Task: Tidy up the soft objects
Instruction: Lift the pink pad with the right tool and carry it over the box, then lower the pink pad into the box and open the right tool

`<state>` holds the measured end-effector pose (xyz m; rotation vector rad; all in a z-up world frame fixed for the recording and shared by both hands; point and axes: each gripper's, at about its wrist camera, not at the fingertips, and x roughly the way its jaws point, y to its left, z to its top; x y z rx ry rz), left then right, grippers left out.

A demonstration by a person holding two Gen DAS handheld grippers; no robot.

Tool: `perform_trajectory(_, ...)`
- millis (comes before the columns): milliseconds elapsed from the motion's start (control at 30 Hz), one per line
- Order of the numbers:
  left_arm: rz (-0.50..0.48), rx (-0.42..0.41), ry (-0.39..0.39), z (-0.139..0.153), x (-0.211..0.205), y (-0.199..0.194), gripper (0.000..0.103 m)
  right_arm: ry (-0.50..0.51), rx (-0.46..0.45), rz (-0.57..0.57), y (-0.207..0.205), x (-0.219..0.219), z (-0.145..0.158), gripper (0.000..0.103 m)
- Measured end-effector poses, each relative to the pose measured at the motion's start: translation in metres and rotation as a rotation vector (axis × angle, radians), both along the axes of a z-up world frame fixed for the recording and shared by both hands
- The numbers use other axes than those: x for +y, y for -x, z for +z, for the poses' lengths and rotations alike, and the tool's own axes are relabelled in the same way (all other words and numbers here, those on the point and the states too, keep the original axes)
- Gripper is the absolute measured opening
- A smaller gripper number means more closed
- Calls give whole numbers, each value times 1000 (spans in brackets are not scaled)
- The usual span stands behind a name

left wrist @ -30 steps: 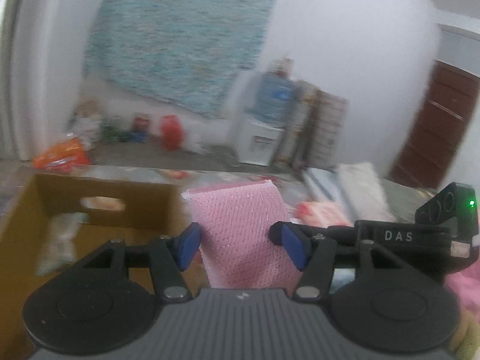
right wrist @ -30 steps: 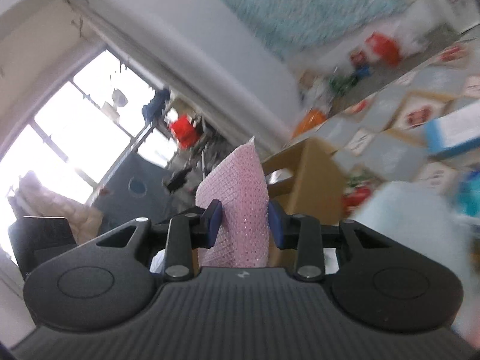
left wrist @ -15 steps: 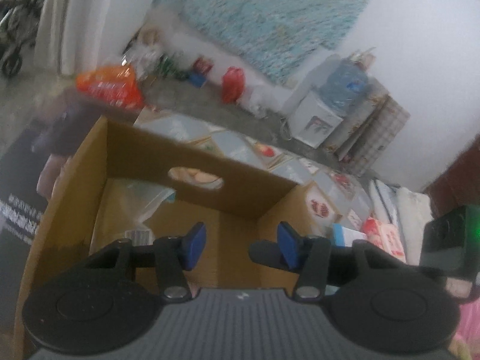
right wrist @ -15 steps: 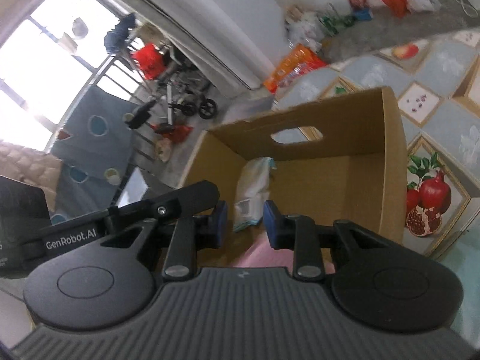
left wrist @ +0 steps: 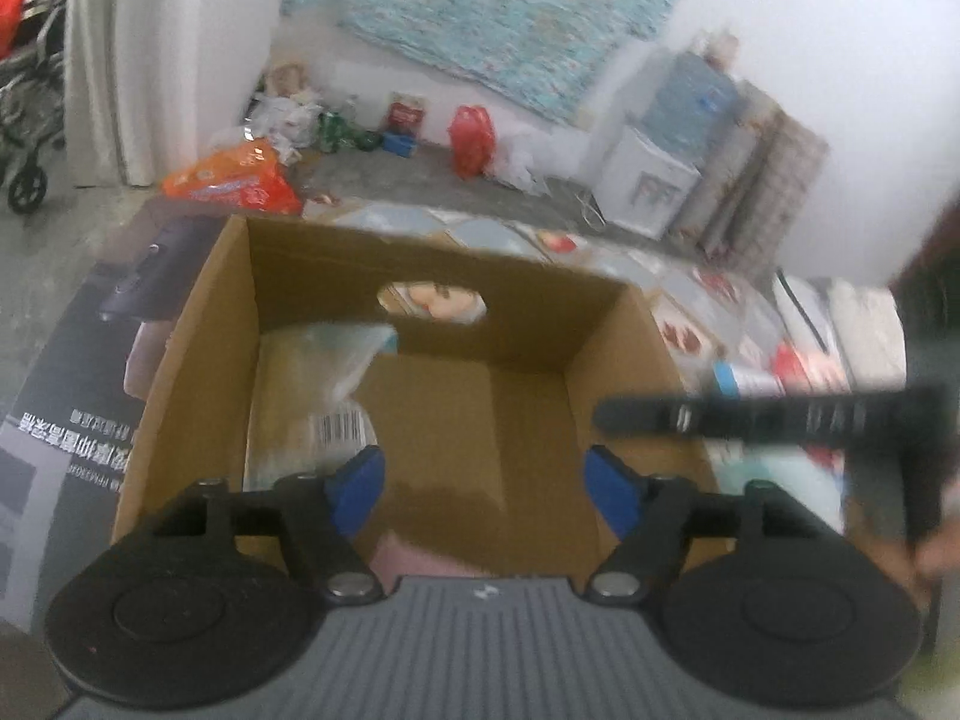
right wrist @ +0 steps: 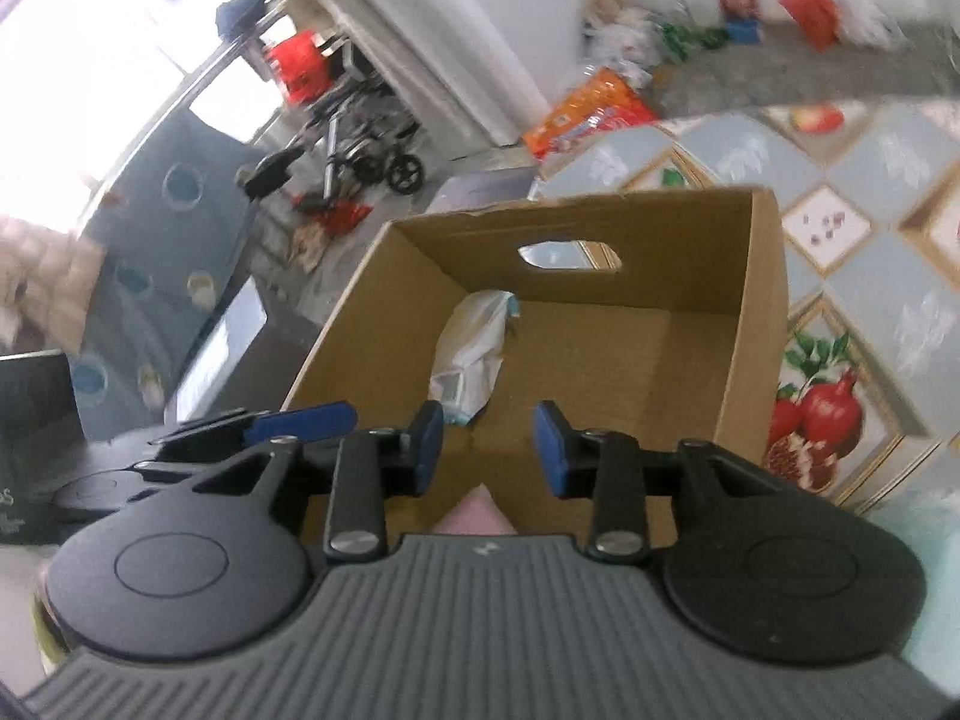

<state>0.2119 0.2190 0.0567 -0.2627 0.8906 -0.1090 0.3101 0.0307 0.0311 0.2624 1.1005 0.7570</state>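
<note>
**Pink pad let go into the box**

A second ago the pink mesh pad stood pinched between both pairs of jaws, held up against the wall; now it has dropped out of them and both grippers hang over the open cardboard box [right wrist: 762, 324]. Only a corner of the pink pad [right wrist: 477, 513] shows, low at the near end of the box, just past the body of the right gripper [right wrist: 489, 450]; from the left gripper [left wrist: 483, 489] the same pink edge peeks out at the near wall. Both sets of jaws stand open with nothing between them, the left ones spread wider than half a second back.

A white plastic packet [right wrist: 474, 348] with a barcode label lies along the box's left side, up toward the wall with the handle cut-out. The rest of the box floor is bare cardboard.

To my eye that item is stowed, and the hands are free to fetch the next soft thing from the patterned worktop [right wrist: 870, 276] beside the box.
</note>
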Motion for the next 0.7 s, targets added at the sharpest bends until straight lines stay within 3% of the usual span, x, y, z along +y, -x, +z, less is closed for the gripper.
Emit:
perform_trajectory(133, -38, 124, 63, -9, 3, 23, 81, 36, -56, 105, 7, 0, 24, 55)
perform_trajectory(267, 4, 283, 138, -37, 8, 33, 81, 77, -20, 242, 7, 23, 27, 76)
perform_trajectory(433, 41, 455, 155, -74, 3, 33, 81, 188, 67, 357, 7, 65, -2, 76)
perform_trajectory(700, 66, 518, 132, -99, -1, 25, 81, 289, 199, 383, 7, 99, -55, 75)
